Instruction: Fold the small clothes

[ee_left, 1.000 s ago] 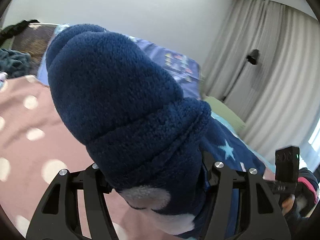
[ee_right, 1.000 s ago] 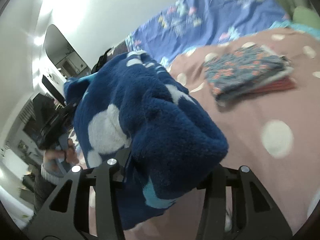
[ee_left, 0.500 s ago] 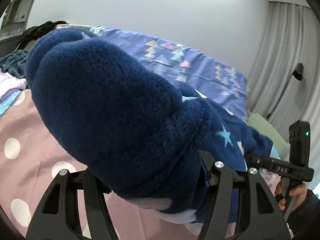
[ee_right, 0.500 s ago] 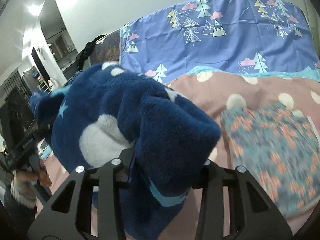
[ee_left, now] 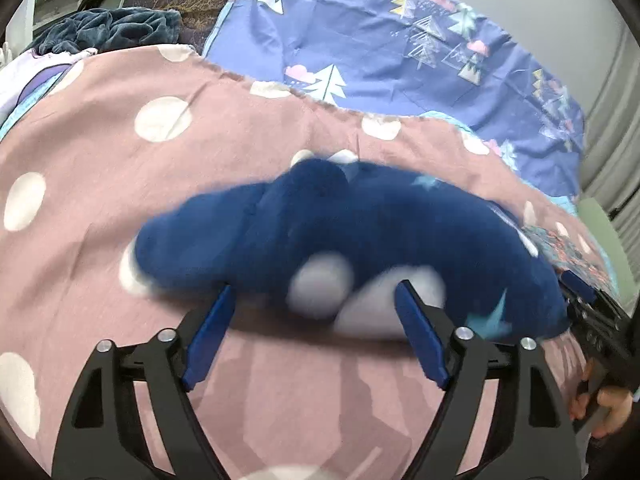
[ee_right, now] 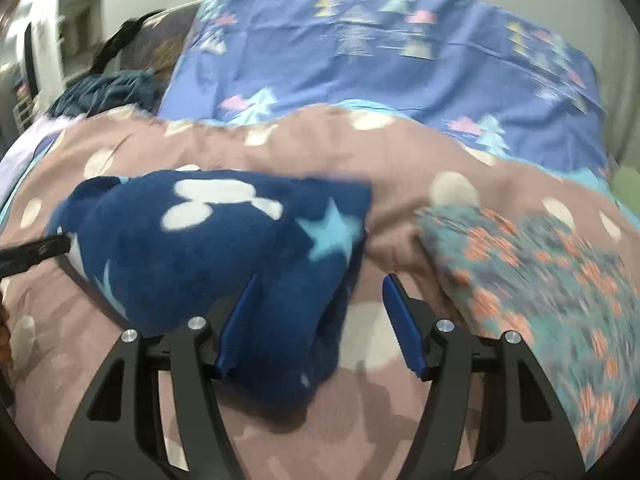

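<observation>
The left gripper (ee_left: 316, 304) has its blue pads spread wide, and its jaws have just been opening; the navy fleece garment (ee_left: 360, 240) lies in a blurred heap just ahead of the tips, with its near edge showing between them, but neither pad presses on it. The right gripper (ee_right: 320, 292) also stands apart, its jaws likewise just opened. A fold of the same fleece sits between its fingers, lying against the left pad (ee_right: 236, 320) while the right pad (ee_right: 402, 324) is clear of it, with bare cover showing in the gap.

The garment is down on the pink polka-dot bedspread (ee_left: 100, 152), bunched rather than flat, with white blotches and pale blue stars on dark blue pile. In the right wrist view, a folded floral garment (ee_right: 540, 280), teal with orange flowers, lies on the cover near the fleece to its right. Behind both runs a blue sheet printed with trees and clouds (ee_left: 400, 40), and a dark teal blanket (ee_left: 108, 30) is heaped at the far left corner.

At the right edge of the left wrist view, a person's hand (ee_left: 604, 412) grips the other tool's handle. No brand, label or lettering can be read anywhere; motion blur smears most of the fabric.
</observation>
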A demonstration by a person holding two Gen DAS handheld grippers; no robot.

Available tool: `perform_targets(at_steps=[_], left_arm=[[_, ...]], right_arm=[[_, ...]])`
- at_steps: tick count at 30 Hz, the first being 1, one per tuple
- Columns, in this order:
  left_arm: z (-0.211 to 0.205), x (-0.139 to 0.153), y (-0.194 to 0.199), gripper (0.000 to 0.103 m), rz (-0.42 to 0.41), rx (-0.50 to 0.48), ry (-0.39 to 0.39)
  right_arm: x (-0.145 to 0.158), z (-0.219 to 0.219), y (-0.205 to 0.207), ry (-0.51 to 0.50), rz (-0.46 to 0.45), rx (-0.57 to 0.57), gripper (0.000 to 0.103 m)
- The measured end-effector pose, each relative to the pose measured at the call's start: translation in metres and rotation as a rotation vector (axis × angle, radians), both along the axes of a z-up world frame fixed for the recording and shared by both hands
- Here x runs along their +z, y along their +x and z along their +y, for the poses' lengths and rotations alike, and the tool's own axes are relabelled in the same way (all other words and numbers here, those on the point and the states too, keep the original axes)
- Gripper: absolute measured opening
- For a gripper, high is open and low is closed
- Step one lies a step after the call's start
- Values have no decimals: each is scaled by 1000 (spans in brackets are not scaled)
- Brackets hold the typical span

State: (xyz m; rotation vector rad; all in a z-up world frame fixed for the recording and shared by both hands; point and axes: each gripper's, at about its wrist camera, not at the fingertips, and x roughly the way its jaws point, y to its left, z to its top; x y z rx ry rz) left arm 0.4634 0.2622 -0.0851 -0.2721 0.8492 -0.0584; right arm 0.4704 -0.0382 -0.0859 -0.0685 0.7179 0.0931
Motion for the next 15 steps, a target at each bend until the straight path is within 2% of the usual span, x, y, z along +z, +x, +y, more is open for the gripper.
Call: perform_targets(at_steps=[2, 4, 6, 8, 10, 12, 14, 15], left_arm=[[0, 9, -18, 85, 1, -7, 51], [-8, 14, -42, 87, -24, -43, 76], [-22, 23, -63, 93, -65, -73, 109], [-43, 38, -94, 97, -131, -120, 153], [-68, 49, -136, 101, -201, -143, 173], [-87, 61, -169, 102, -242, -160, 180], [-110, 72, -205, 102, -270, -184, 191], [-122, 77, -226, 102, -298, -203, 203]], right_arm=[[8, -14, -6, 71, 23, -7, 68], [19, -23, -21, 81, 14, -39, 73], [31, -24, -47, 91, -21, -35, 79], [45, -27, -92, 129, -64, 2, 87], [53, -33, -134, 153, -93, 22, 90], [58, -39, -181, 159, -110, 45, 93], [61, -44, -224, 155, -126, 29, 100], [62, -48, -242, 158, -136, 20, 101]])
